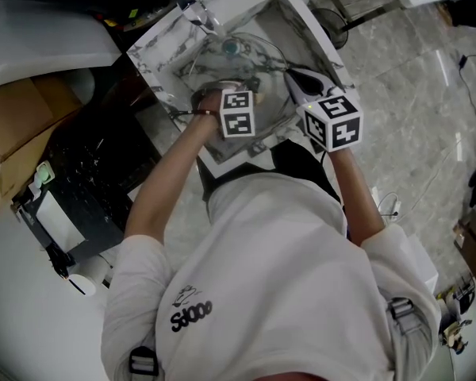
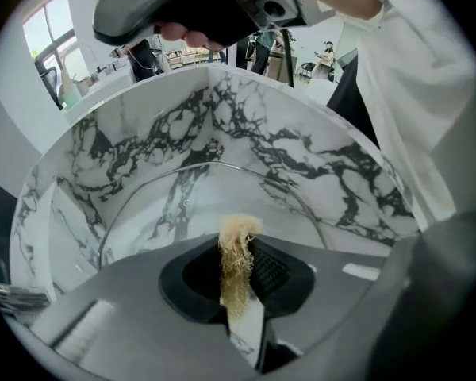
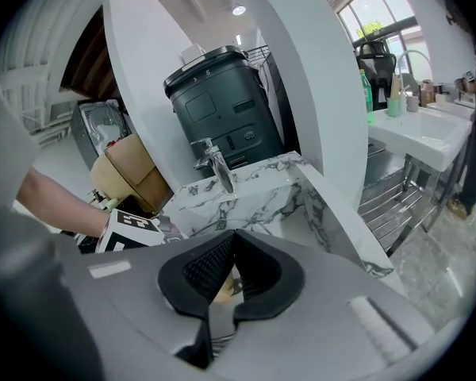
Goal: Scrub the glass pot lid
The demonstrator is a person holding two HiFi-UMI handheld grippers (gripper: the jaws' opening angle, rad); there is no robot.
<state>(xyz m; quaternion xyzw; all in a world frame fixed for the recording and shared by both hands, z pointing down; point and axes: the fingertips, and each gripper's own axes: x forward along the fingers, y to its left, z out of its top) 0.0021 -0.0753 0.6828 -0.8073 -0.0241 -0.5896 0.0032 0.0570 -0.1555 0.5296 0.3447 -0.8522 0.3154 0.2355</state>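
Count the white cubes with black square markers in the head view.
2: one white marker cube at centre over the marble sink; the other just right of it.

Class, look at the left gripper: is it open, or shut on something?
Shut. The left gripper's jaws pinch a tan fibrous scrubber, held over the glass lid in the marble sink.
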